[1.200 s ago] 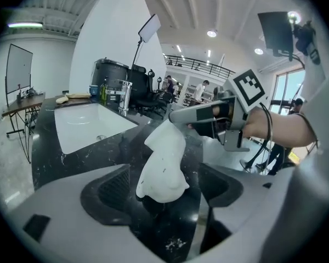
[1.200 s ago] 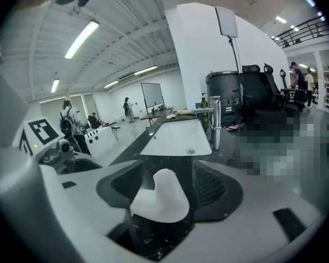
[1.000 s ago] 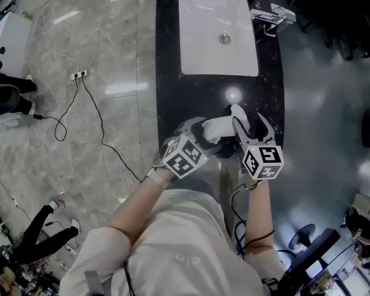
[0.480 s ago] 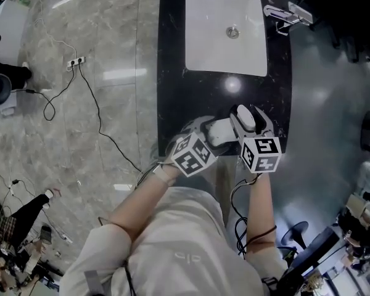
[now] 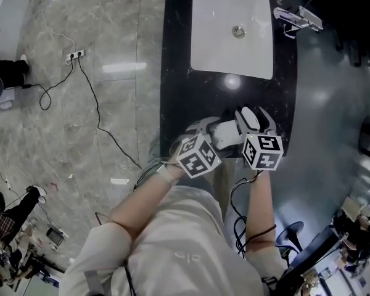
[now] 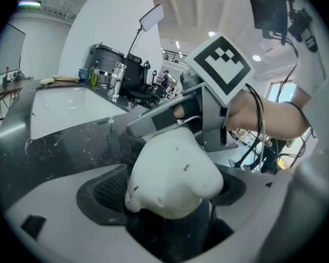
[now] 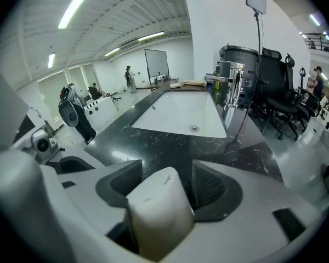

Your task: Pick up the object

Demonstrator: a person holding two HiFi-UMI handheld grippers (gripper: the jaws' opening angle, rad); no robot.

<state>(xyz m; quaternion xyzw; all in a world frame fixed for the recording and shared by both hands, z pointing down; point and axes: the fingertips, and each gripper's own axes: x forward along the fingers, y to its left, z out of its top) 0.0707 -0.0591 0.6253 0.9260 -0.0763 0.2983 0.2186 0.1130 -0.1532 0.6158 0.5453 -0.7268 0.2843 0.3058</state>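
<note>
Counter [image 5: 172, 73] runs near to far; floor [image 5: 80, 122] at its left. Sink [image 5: 200, 42] set in counter's far end, faucet [image 5: 296, 18] at sink's right edge. Left tongs [image 5: 211, 130] and right tongs [image 5: 254, 121] side by side over counter's near end, well apart from sink. Object [image 5: 227, 130] spans between them: one end between left tongs' opening jaws, other end between right tongs' jaws. Power strip [image 5: 74, 56] on floor, left of counter; cable [image 5: 98, 113] trails from it toward near.

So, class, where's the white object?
Head view, centre: white object between the right gripper and the left gripper, whose jaws are opening round it, over the counter by the sink.
</note>
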